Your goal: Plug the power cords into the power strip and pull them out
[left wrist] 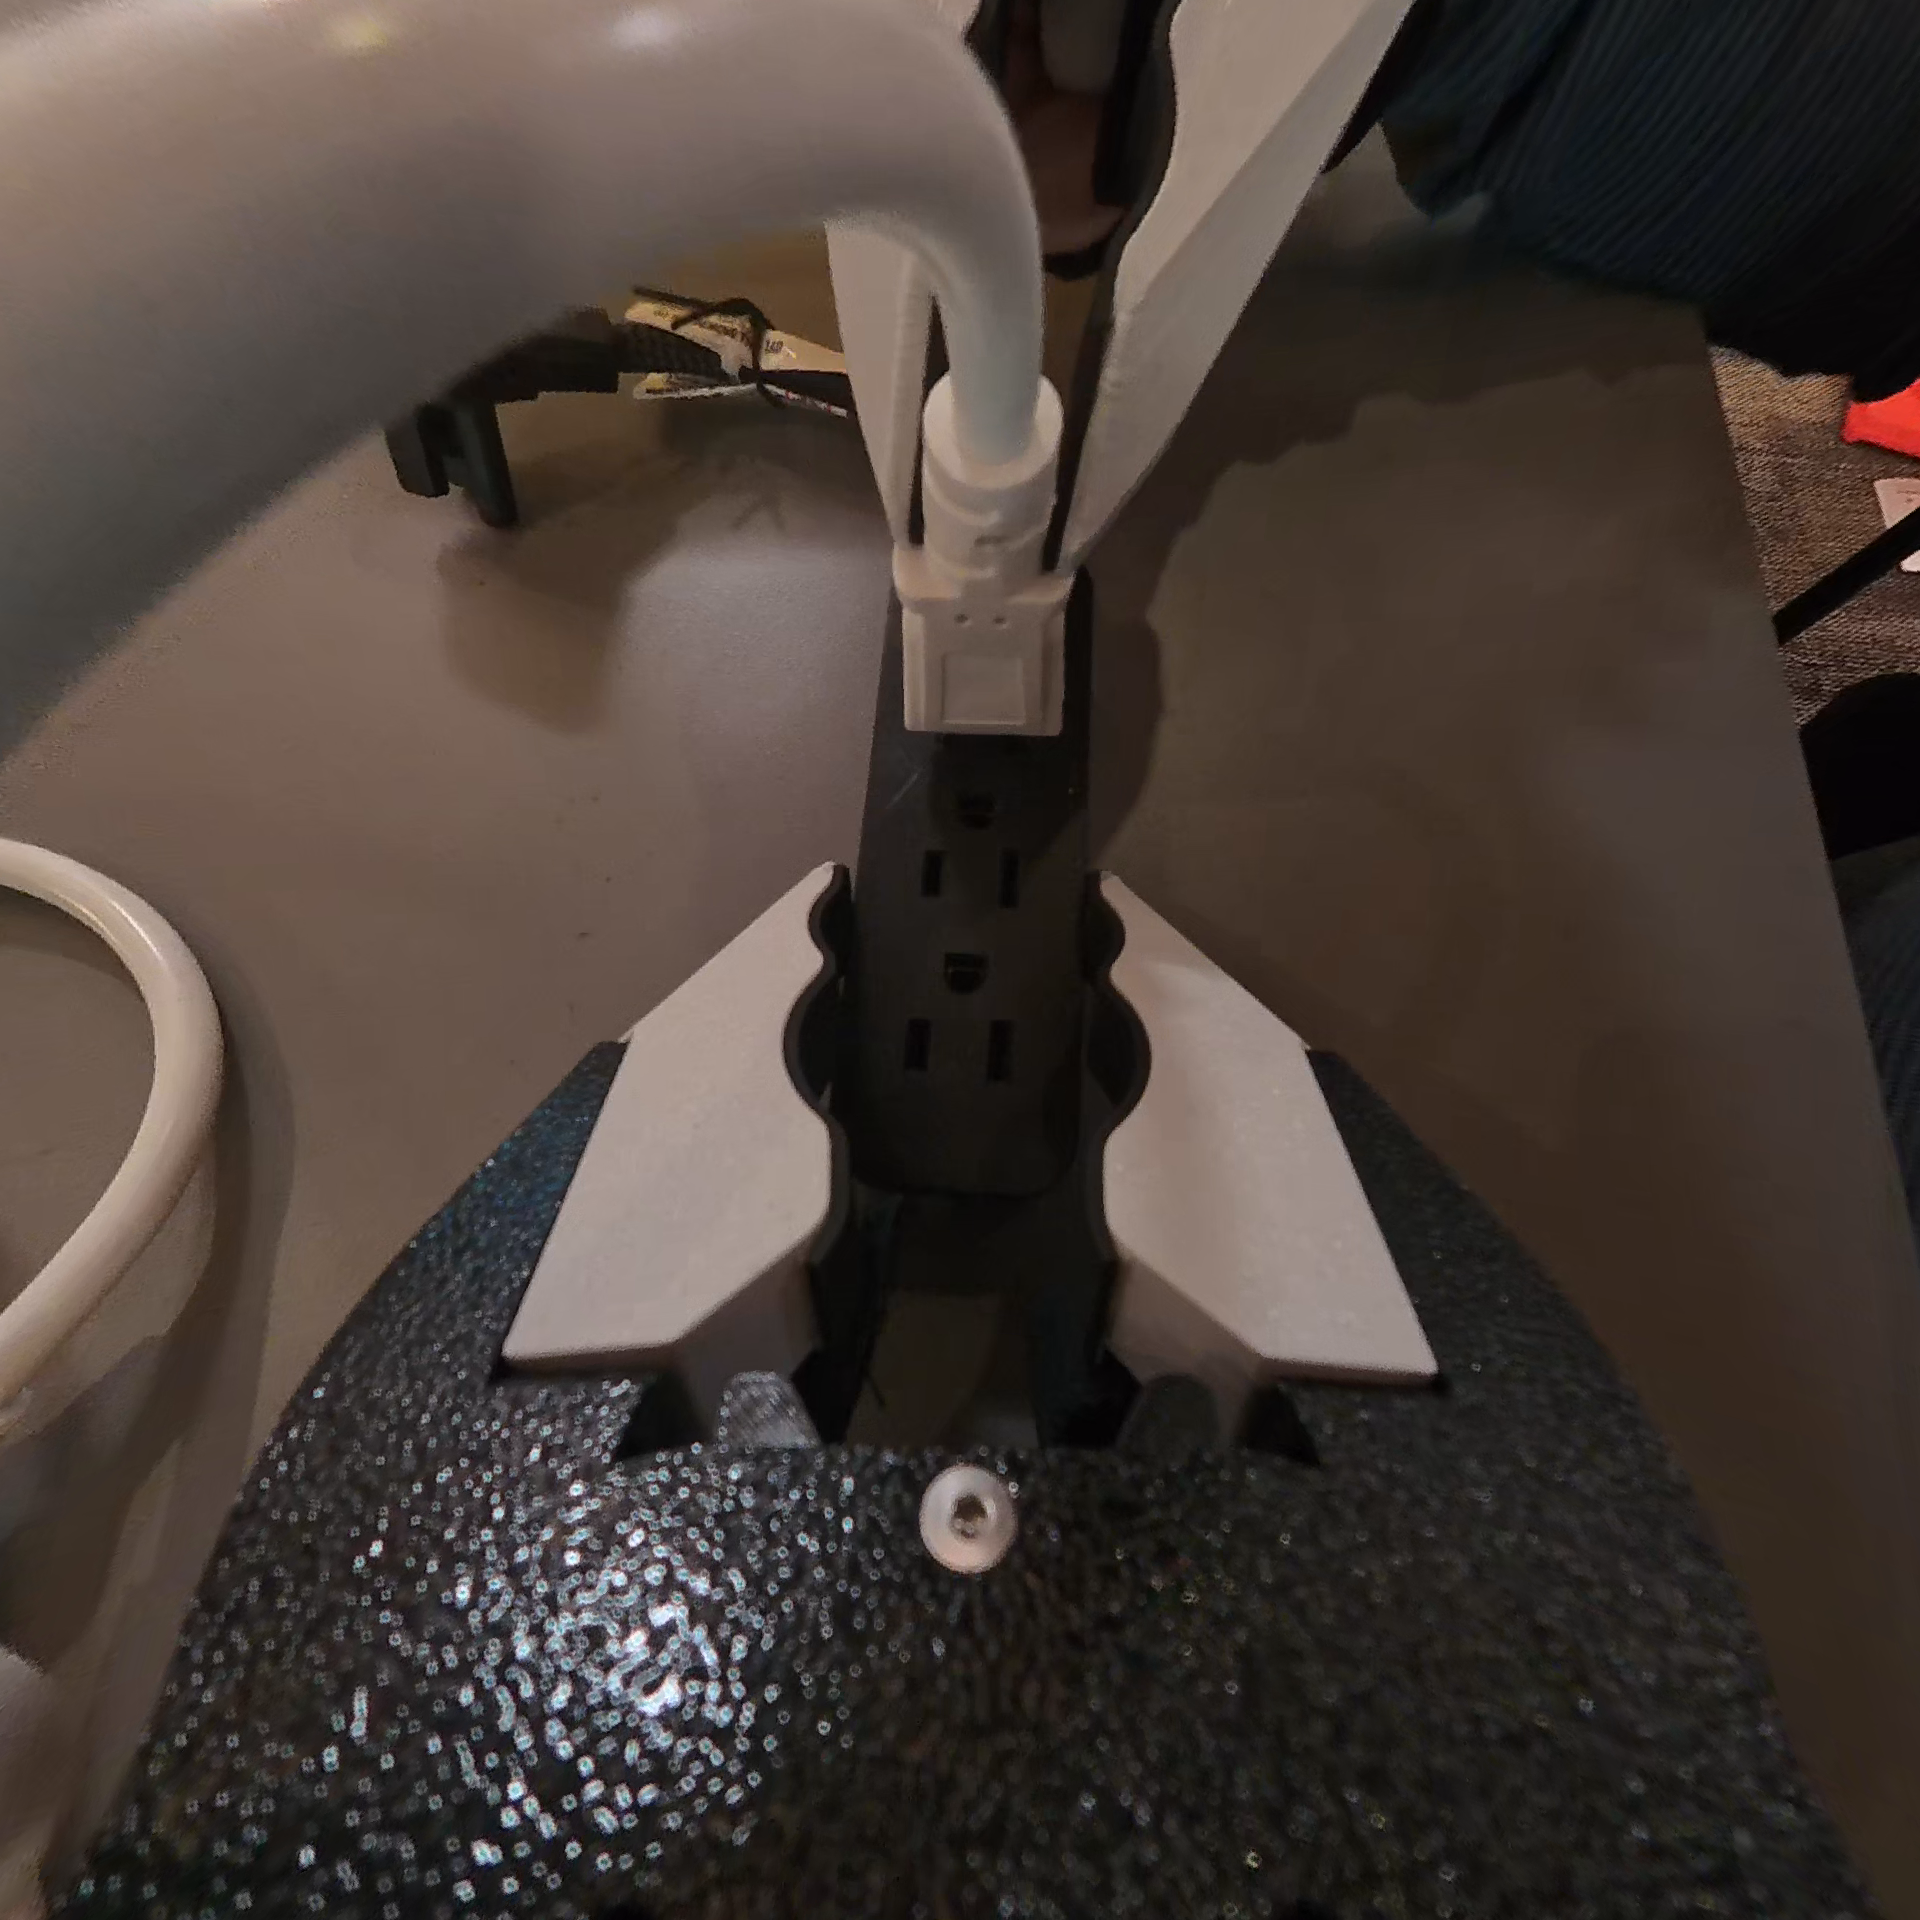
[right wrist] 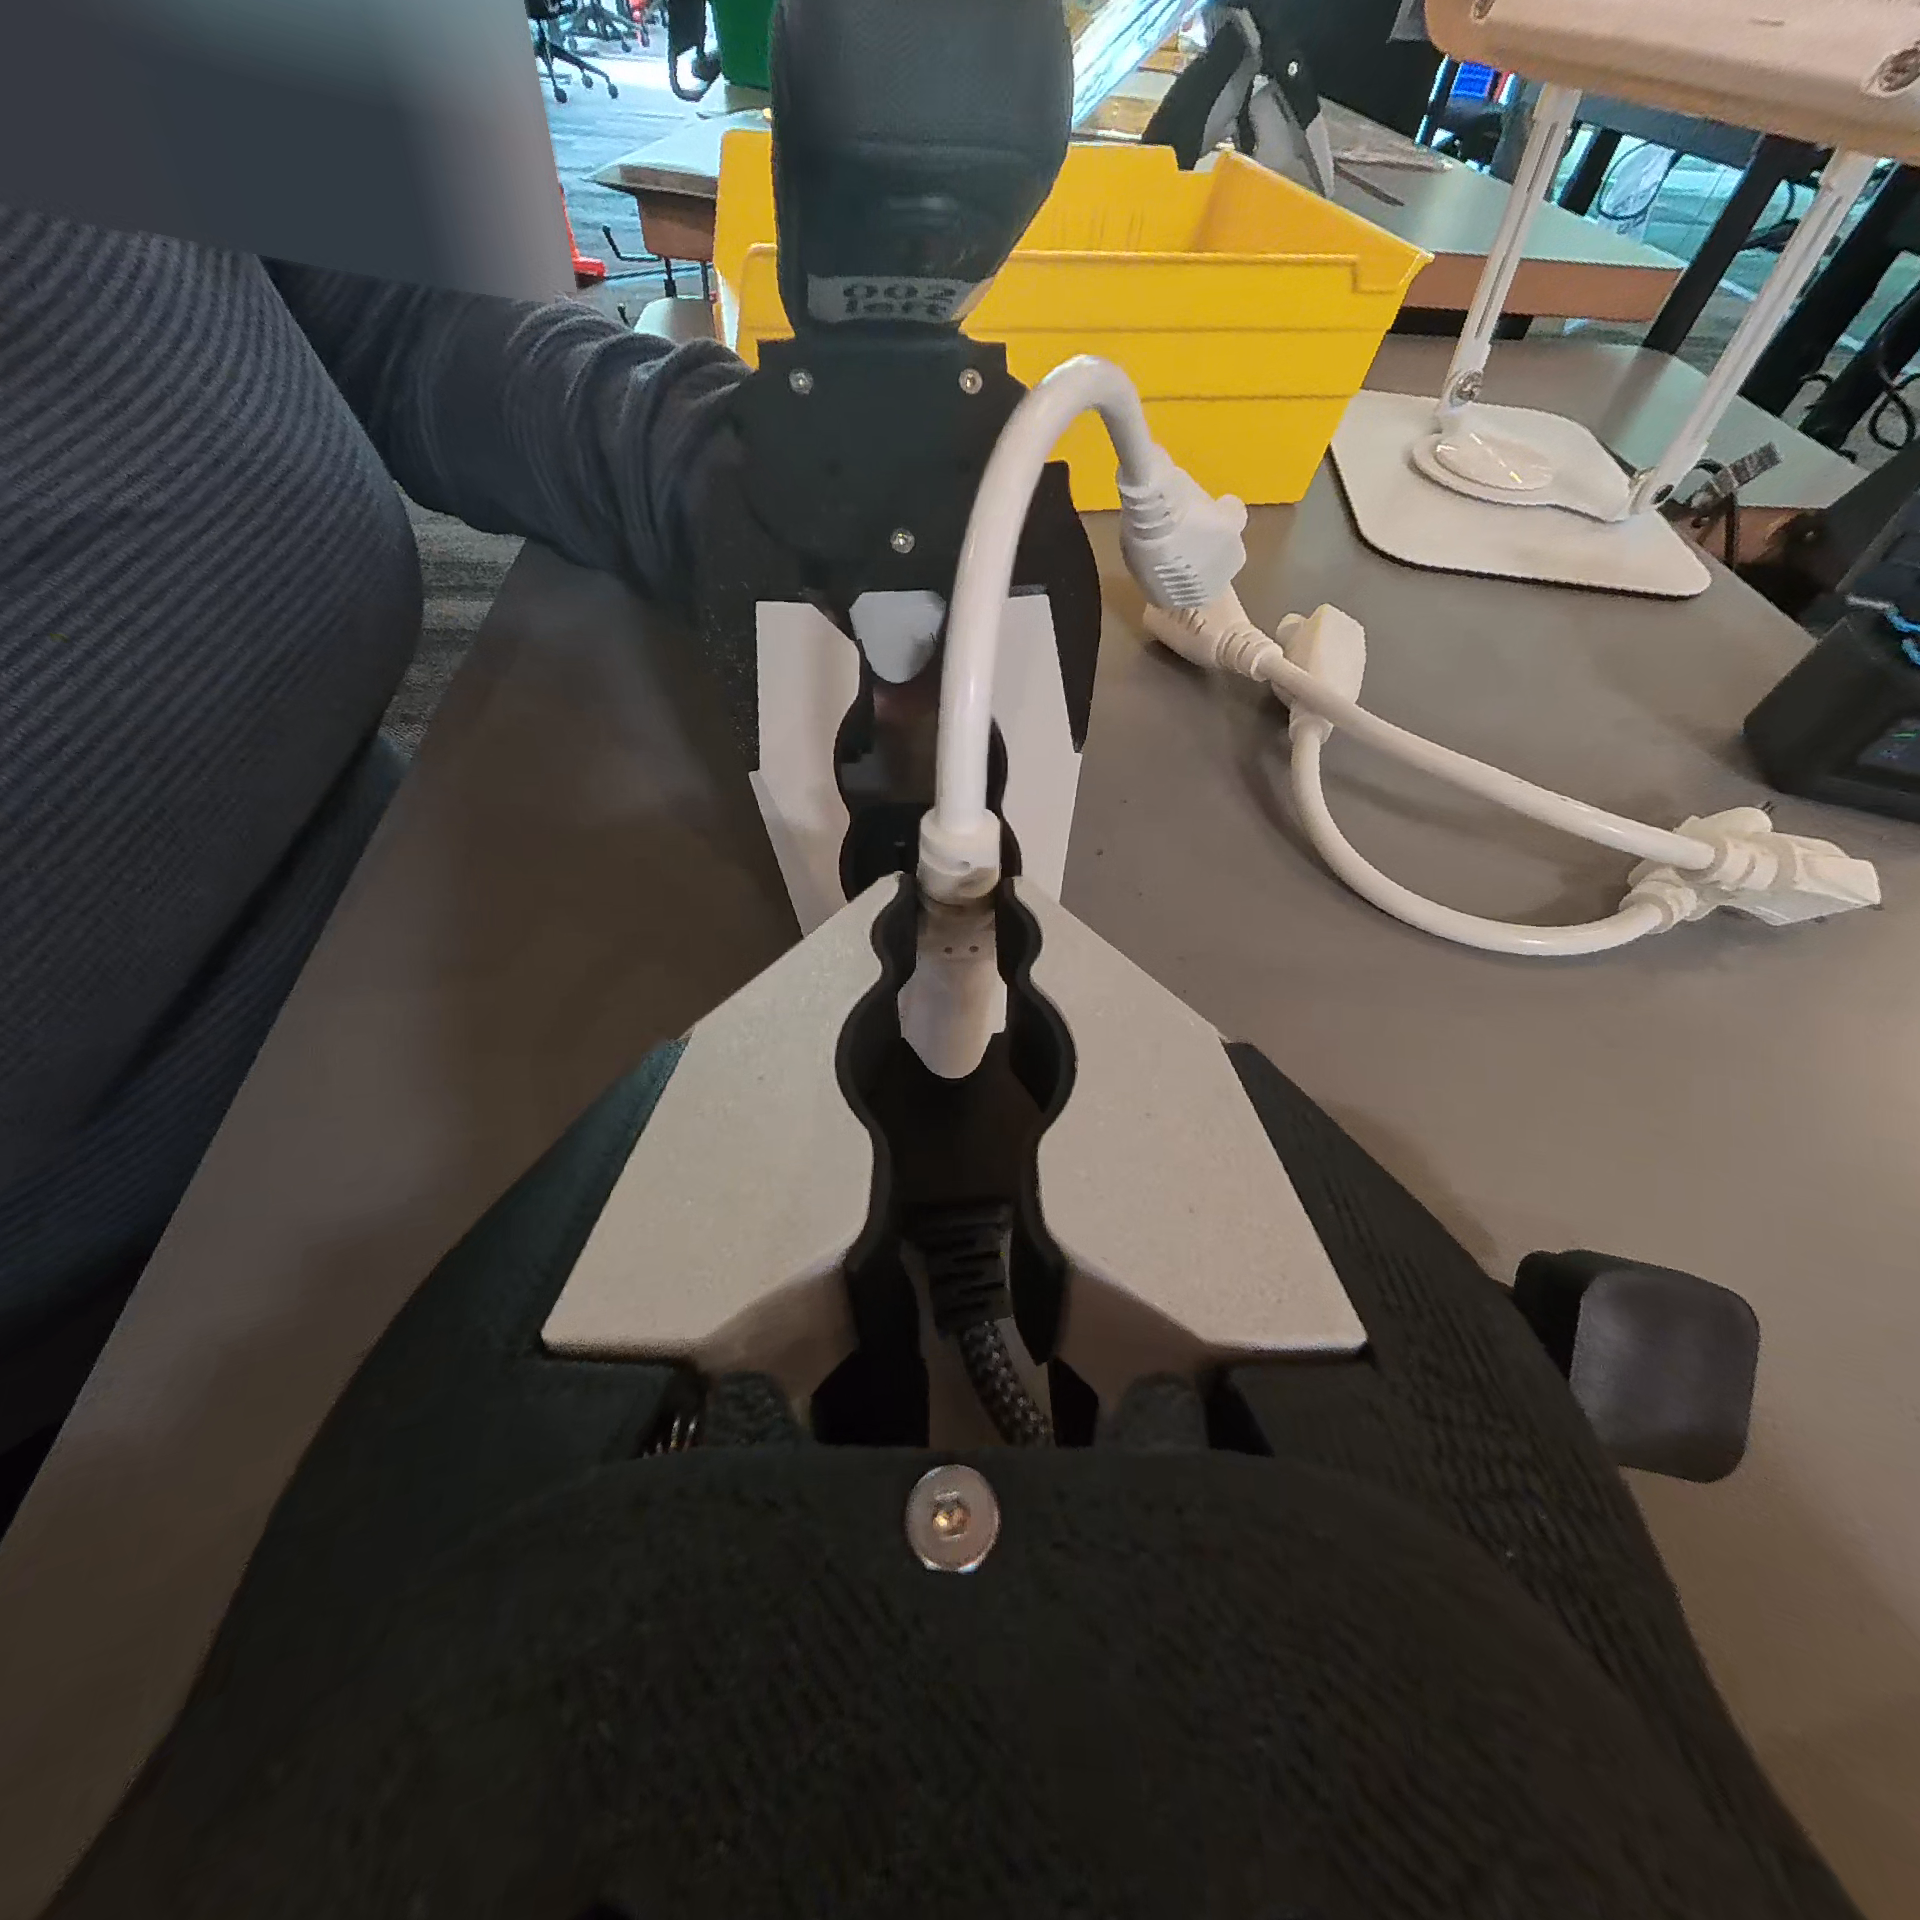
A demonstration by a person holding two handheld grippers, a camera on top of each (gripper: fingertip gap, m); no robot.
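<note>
Tabletop (left wrist: 520,831): both jaws clamp power strip (left wrist: 966,997) and plug (right wrist: 951,997).

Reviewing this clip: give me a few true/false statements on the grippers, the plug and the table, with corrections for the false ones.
1. The left gripper is clamped on the sides of the black power strip. True.
2. The right gripper is shut on a black plug. False: it is shut on a white plug.
3. Every outlet on the strip is occupied. False: the left wrist view shows two empty outlets between the white plug and the left gripper.
4. More white power cords lie loose on the grey table. True.
5. A red bin stands behind the left gripper. False: the bin is yellow.
</note>
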